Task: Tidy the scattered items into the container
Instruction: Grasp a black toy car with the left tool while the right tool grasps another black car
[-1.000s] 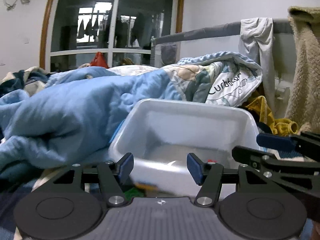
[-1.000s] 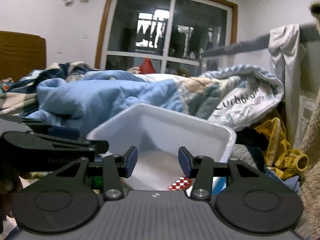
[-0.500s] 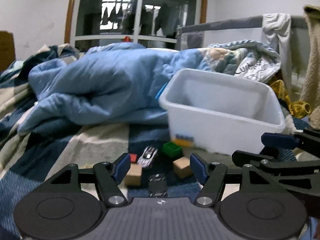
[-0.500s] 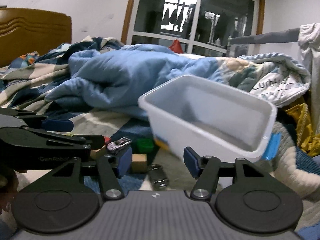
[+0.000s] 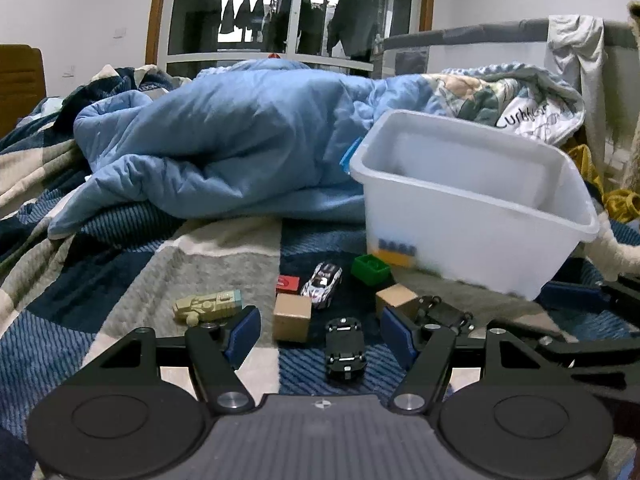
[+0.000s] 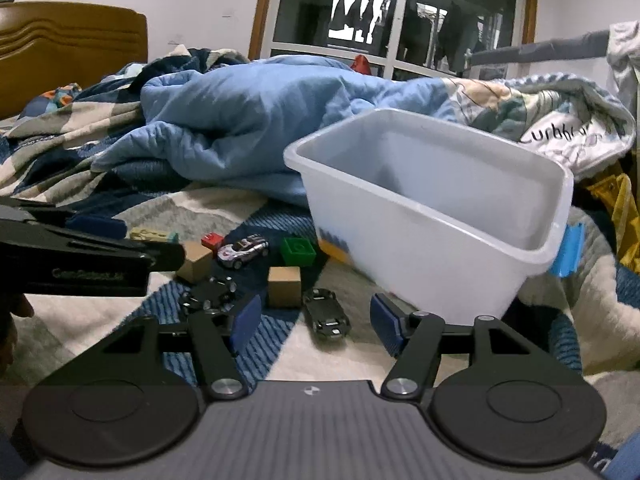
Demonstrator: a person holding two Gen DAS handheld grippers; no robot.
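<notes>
White translucent plastic bin [image 5: 472, 216] on checked blanket [image 5: 120, 280]; toys beside it. Left gripper [image 5: 320, 332], right gripper [image 6: 312, 316] both wide open, empty.

I'm working in a home bedroom, on top of a bed. Under my view lies a plaid blanket [image 5: 120, 280] in navy, grey and cream, with a rumpled blue comforter [image 5: 224, 148] heaped behind it and a printed quilt [image 6: 560, 128] bunched at the far side. A wooden headboard [image 6: 68, 44] stands against the white wall. Behind the bed a large wood-framed window [image 5: 288, 12] shows laundry hanging outside in the dark. A grey rail [image 5: 480, 32] has a pale garment [image 5: 576, 48] draped over it, and yellow clothing [image 5: 616, 200] lies crumpled nearby.
</notes>
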